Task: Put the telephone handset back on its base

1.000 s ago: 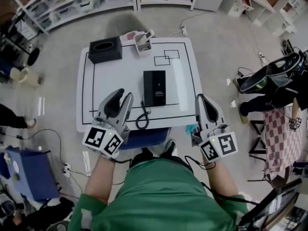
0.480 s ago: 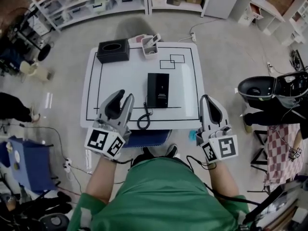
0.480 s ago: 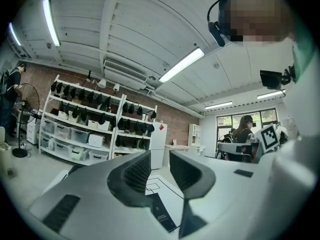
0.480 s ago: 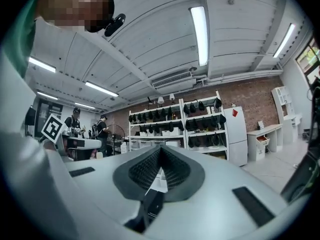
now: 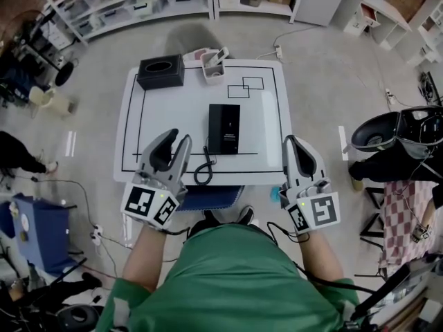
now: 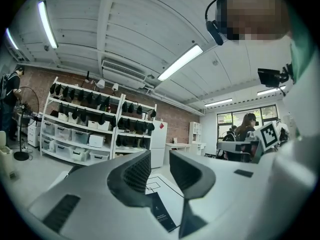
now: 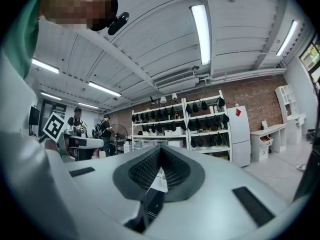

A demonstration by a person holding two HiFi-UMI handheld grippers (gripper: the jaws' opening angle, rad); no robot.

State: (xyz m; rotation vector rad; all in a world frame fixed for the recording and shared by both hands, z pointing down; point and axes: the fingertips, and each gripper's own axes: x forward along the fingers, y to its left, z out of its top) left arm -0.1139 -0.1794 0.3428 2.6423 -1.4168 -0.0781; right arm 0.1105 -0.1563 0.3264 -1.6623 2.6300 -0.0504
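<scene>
While both tools are hovering over the near edge of the white table (image 5: 173,116), the black telephone (image 5: 224,128) is lying at the middle of the frame, untouched, with its coiled cord (image 5: 204,170) curling toward the lower edge. The left gripper (image 5: 176,137) is holding its jaws apart with nothing between them; the right gripper (image 5: 289,141) is keeping its jaws pressed together, empty. From above, the handset is not showing apart from the base, so reaching slowly and clear of the cord seems wise. Counted: two grippers, one telephone, one cord, one black box (image 5: 160,72), and one white holder (image 5: 213,66) at the upper middle.
</scene>
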